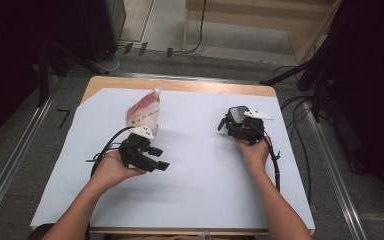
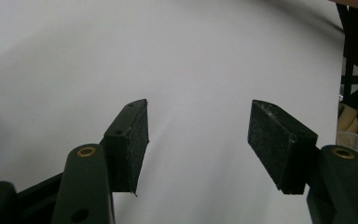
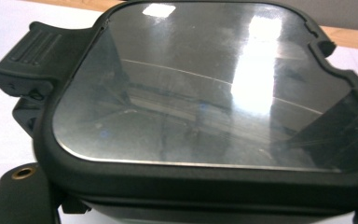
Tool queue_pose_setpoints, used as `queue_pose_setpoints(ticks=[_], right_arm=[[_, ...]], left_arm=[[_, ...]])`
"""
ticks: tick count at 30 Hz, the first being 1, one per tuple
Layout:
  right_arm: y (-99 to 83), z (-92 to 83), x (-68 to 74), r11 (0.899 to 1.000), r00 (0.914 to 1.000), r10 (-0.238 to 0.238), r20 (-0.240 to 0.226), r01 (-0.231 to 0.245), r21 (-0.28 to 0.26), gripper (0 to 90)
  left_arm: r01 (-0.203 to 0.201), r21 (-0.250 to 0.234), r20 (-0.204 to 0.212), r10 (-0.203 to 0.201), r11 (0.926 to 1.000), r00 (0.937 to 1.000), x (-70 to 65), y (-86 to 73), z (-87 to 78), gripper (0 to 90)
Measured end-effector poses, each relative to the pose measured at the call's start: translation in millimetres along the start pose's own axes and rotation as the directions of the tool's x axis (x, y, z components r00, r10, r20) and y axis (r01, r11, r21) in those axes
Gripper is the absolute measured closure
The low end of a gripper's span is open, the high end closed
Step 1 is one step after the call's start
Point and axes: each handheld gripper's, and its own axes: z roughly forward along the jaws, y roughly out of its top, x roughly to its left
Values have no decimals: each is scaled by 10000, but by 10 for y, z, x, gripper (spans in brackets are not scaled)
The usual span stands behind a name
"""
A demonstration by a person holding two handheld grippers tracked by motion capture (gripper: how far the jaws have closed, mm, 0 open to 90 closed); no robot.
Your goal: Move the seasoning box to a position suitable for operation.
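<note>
Dark lidded box seemingly gripped by right tongs, left tongs released

A dark container with rounded corners and a glossy clear lid sits on the white-covered tabletop, toward its right side. The lid is closed and reflects the ceiling light; ribbed latch tabs jut from its rim. Well to the container's left stands a red-and-white pouch, upright and slightly tilted.
</note>
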Motion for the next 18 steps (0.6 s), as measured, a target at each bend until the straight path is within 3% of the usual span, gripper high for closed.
queue_pose_setpoints(ticks=[2, 9, 18], right_arm=[[10, -11, 2, 9998, 9998, 207, -6, -207, 67, 153], [86, -111, 62, 9996, 9992, 240, -321, -244, -109, 153], [156, -335, 267, 9995, 9932, -297, -1126, 301, 17, 152]], left_arm=[[-22, 2, -11, 22, 10000, 10000, 0, 0, 5, 393], [-40, -40, -15, 40, 10000, 10000, 0, 7, 10, 391], [-96, -17, 11, 96, 10000, 10000, 5, 17, 49, 392]])
